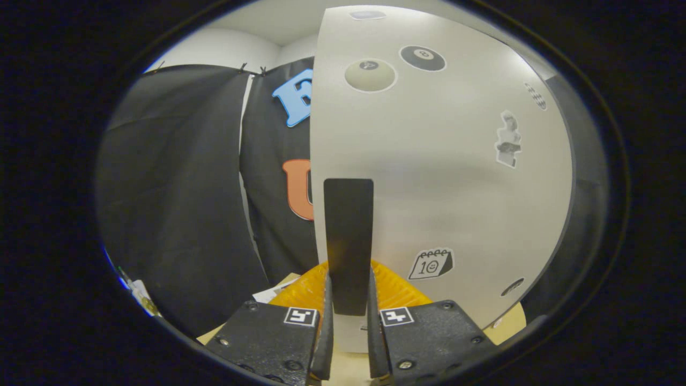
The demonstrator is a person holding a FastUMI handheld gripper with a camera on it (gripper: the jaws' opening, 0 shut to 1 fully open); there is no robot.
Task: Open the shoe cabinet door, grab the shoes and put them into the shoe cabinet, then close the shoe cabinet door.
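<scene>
Item one: the gripper [347, 308], seen from its own camera. We record its two fingers [325, 332] drawn close together and clamped on the lower end of a dark vertical handle [348, 241]; one finger presses on each side of it. Each finger mount carries a small square marker [300, 316].

Item two: the handle. A flat, dark, upright strip with rounded corners, fixed near the left edge of the cabinet door. Its lower end sits between the fingers; the rest rises straight ahead of them.

Item three: the shoe cabinet door [429, 177]. A pale, smooth panel, standing upright directly beyond the fingers (the lens bows it strongly). We cannot tell whether it is shut flush or slightly ajar. Its face bears stickers: a pale billiard ball [370, 75] and a black billiard ball [423, 58] near the top, a small figure [508, 139] toward the right, a calendar sticker [431, 264] low down just right of the handle.

Item four: a yellow-orange ridged surface [394, 287], showing on both sides of the fingers below the handle; we cannot say what it is.

Item five: a light wooden surface [348, 370], under the gripper and the door.

Item six: black cloth [171, 203], hanging left of the door. Some white papers [268, 294] lie at its foot.
</scene>
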